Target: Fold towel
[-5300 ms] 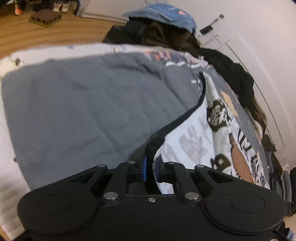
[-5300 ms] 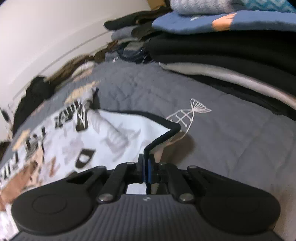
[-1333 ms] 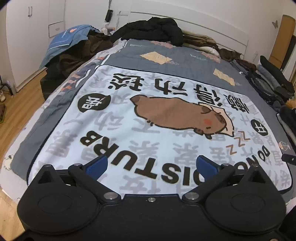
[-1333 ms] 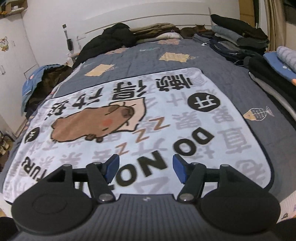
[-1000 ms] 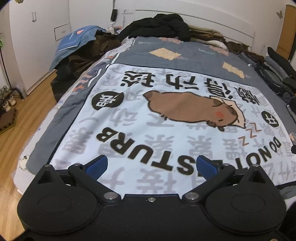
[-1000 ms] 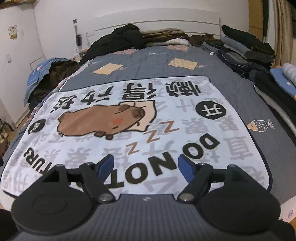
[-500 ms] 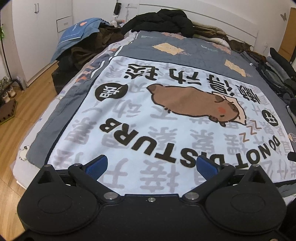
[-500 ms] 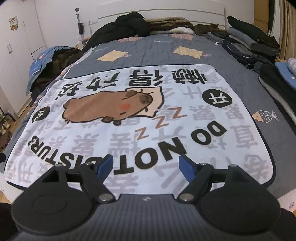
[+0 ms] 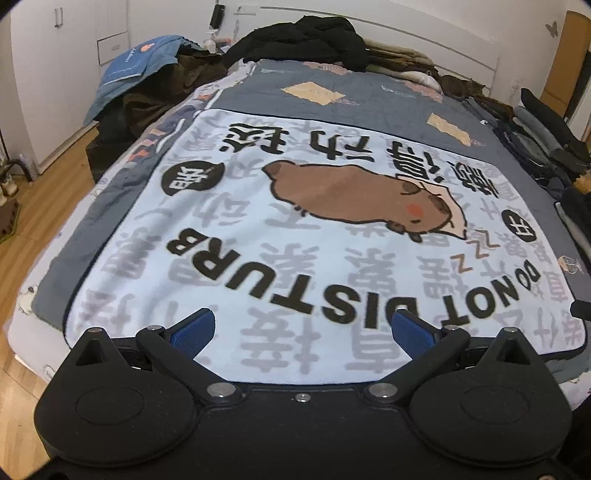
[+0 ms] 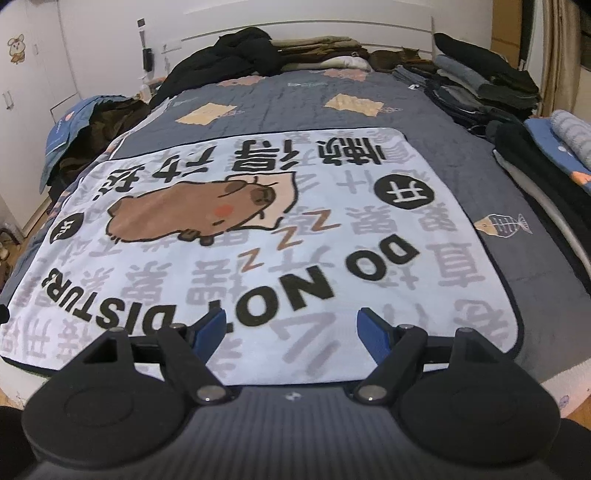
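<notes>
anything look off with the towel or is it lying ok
Nothing stands out: the towel lies flat and fully spread on the bed, no bunching or turned corners. Clothes are piled along the bed's edges, clear of it.

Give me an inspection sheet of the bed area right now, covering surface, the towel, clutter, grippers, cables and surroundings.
Surface: grey quilted bedspread with tan patches, on a bed.
Job's things: towel printed with a brown animal and DO NOT DISTURB, spread flat and unfolded, near edge by both grippers.
Clutter: black jacket heaped at the head end; folded clothes stacked along one side; blue cloth over dark garments on the other side.
Grippers: left gripper open, empty; right gripper open, empty; both above the towel's near edge.
Cables: nothing seen.
Surroundings: white headboard, white wall, wooden floor.
</notes>
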Tool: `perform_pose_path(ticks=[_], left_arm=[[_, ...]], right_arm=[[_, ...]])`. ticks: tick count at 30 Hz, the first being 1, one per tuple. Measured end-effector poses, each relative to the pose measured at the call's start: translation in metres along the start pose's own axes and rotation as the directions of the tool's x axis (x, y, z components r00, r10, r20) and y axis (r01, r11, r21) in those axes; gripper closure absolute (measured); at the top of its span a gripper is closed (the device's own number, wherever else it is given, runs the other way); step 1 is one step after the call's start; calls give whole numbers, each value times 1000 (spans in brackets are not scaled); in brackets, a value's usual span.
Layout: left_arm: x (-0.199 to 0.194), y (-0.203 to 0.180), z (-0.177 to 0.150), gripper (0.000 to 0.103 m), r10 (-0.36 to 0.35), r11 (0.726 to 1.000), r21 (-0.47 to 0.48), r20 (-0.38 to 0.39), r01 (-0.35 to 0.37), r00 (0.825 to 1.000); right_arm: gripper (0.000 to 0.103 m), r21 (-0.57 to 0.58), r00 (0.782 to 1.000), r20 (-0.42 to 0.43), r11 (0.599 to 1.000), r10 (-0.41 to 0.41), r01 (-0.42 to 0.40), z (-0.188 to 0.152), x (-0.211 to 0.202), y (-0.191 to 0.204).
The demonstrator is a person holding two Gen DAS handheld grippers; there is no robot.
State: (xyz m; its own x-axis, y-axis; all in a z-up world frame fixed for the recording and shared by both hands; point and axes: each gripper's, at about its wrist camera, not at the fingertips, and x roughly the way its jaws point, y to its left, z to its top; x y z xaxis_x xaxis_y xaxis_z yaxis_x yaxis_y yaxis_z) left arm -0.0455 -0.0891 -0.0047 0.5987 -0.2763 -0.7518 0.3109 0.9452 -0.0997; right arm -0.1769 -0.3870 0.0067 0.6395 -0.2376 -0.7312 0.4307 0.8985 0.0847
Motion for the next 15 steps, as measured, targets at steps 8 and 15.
perform_pose_path(ticks=[8,15], left_arm=[[-4,-21,-9,0,13,1000,19,8,-13,1000],[-4,-23,-8,0,14,1000,-6,15,-14,1000]], right_arm=[[26,10,1000,12,1000,12,-12,0,-6,-19],[26,-1,1000,20,1000,24,-24,-1,-11,-27]])
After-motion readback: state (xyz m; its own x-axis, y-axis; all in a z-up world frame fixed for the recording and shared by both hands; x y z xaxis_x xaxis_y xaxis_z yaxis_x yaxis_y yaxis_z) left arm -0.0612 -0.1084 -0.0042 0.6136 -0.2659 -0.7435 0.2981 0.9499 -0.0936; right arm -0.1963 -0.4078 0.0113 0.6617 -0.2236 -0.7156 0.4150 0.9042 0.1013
